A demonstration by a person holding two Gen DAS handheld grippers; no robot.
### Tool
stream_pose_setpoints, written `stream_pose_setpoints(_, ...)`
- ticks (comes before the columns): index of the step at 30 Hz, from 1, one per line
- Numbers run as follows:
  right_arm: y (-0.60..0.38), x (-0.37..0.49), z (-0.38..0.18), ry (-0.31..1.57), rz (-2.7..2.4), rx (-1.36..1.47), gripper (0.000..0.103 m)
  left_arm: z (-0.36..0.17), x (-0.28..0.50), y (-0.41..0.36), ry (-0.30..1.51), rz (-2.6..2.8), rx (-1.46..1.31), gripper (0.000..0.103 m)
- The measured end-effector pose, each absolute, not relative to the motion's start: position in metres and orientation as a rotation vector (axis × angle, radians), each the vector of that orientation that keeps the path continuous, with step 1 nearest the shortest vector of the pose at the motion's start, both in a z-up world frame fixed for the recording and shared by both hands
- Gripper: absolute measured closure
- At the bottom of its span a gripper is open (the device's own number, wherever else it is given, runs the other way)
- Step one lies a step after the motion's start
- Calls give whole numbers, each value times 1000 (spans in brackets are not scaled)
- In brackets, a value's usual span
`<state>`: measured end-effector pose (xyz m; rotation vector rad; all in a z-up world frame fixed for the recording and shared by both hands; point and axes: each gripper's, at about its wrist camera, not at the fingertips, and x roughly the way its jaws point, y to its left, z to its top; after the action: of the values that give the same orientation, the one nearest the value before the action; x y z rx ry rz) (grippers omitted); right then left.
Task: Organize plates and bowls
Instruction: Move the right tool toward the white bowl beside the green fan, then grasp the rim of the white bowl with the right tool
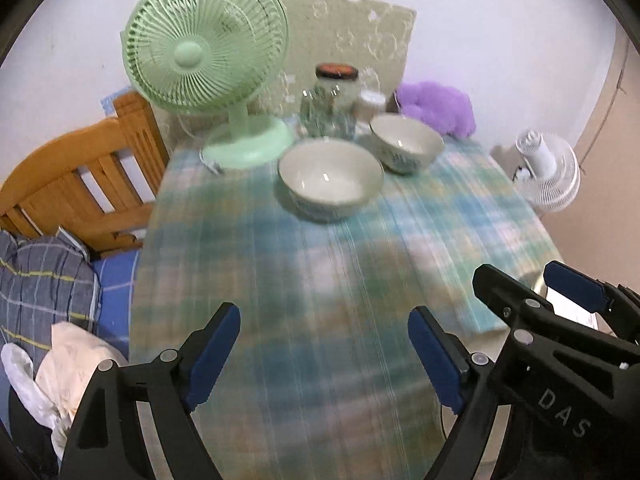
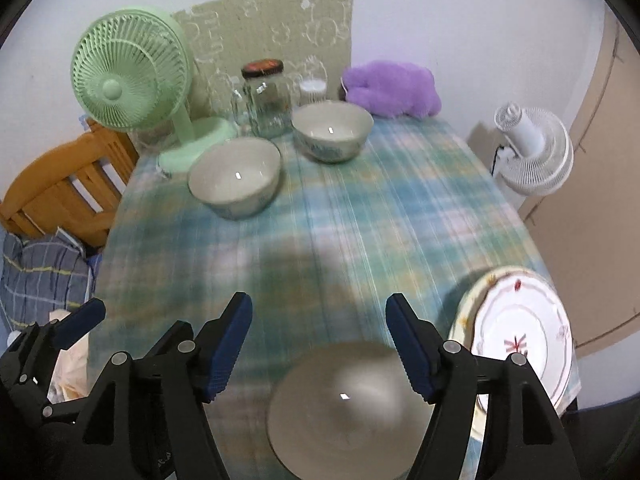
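Two white bowls stand at the far side of the checked table. The nearer bowl (image 1: 330,178) (image 2: 234,176) sits by the fan base; the farther bowl (image 1: 407,142) (image 2: 332,130) sits to its right. A third bowl (image 2: 348,408) lies just below my right gripper (image 2: 320,348), which is open and empty above it. A stack of patterned plates (image 2: 520,332) sits at the table's near right edge. My left gripper (image 1: 324,354) is open and empty over the near tablecloth. Each gripper shows in the other's view, the right one (image 1: 520,284) and the left one (image 2: 80,320).
A green desk fan (image 1: 204,52) (image 2: 128,76), a glass jar with a dark lid (image 1: 334,100) (image 2: 266,96) and a purple plush toy (image 1: 438,106) (image 2: 394,88) line the back. A white fan (image 2: 532,152) stands off the right edge. A wooden bed frame (image 1: 80,184) is at left.
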<state>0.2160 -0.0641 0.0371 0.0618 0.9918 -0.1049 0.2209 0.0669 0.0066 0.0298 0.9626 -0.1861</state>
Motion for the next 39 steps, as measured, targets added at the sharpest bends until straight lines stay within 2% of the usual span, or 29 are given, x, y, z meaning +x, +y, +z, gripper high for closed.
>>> stream_pose_setpoints(6,-55,250,47,969,-74,29,30,16,248,70,930,-145,11,16)
stream_pose_setpoints(9,-53,267,45,963,-57,16,22,15,263,71,922,-115,5,16)
stream_pose_setpoints(23,-60,348,23,918,11,8,18,-2,328,57,879,38,-1,21)
stream_pose_setpoints(29,-70,382,-2,931,76,44,19,-23,358,45,911,91,-14,31)
stream_pose_setpoints(32,-73,397,-13,939,87,50,20,-31,370,39,921,111,-10,41)
stream_pose_setpoints(37,-69,420,-32,977,134,32,34,-49,387,40,963,124,-44,56)
stream_pose_setpoints(39,-65,427,-39,984,154,22,41,-55,392,43,977,126,-68,58)
